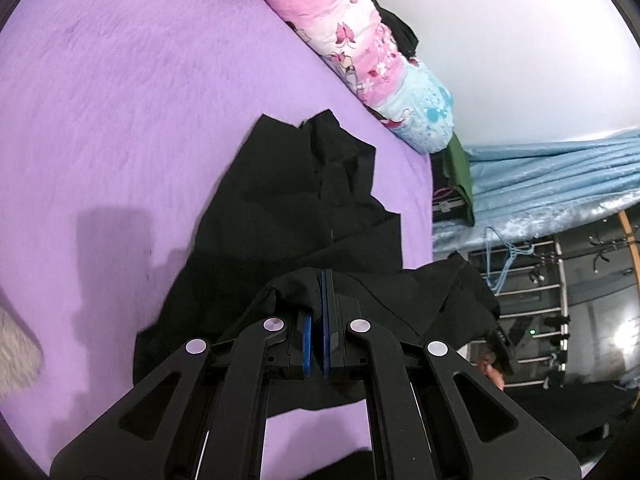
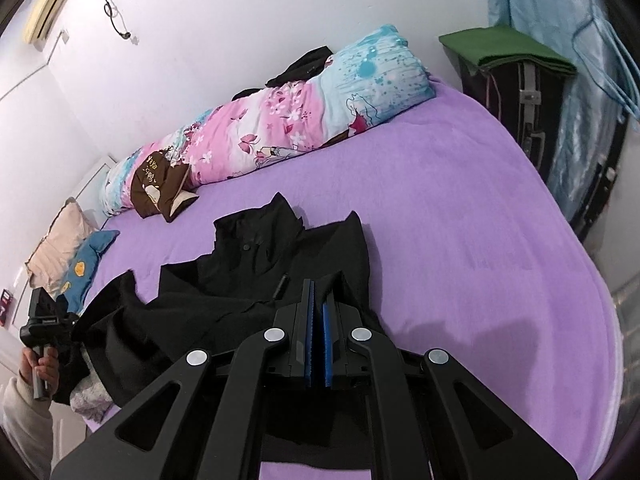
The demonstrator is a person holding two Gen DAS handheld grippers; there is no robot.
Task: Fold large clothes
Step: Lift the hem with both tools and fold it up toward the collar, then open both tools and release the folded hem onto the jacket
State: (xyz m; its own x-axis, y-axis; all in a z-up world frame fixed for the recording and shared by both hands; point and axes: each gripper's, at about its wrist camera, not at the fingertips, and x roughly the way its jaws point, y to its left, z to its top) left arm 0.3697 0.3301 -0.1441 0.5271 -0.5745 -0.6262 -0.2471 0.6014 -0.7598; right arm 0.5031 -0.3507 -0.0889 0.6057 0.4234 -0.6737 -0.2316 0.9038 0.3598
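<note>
Bed sheet (image 2: 460,216): plain purple. Garment (image 2: 256,280) on it: solid black, no print. Quilt (image 2: 280,128) at 11 o'clock: pink w/ butterflies & flowers, fading to light blue w/ darker blue splashes at one end. Small cushion (image 2: 156,184) by it: brown, cream patch, pale lettering. Pillow (image 2: 60,244) at 9 o'clock: beige; plush (image 2: 86,268) on it: blue w/ yellow spots. Curtain (image 2: 560,40) at 1 o'clock: pale blue. Folded cloth (image 2: 504,48): dark green. Wall (image 2: 200,20): white. Gripper pads (image 1: 306,340): blue, black frame.
</note>
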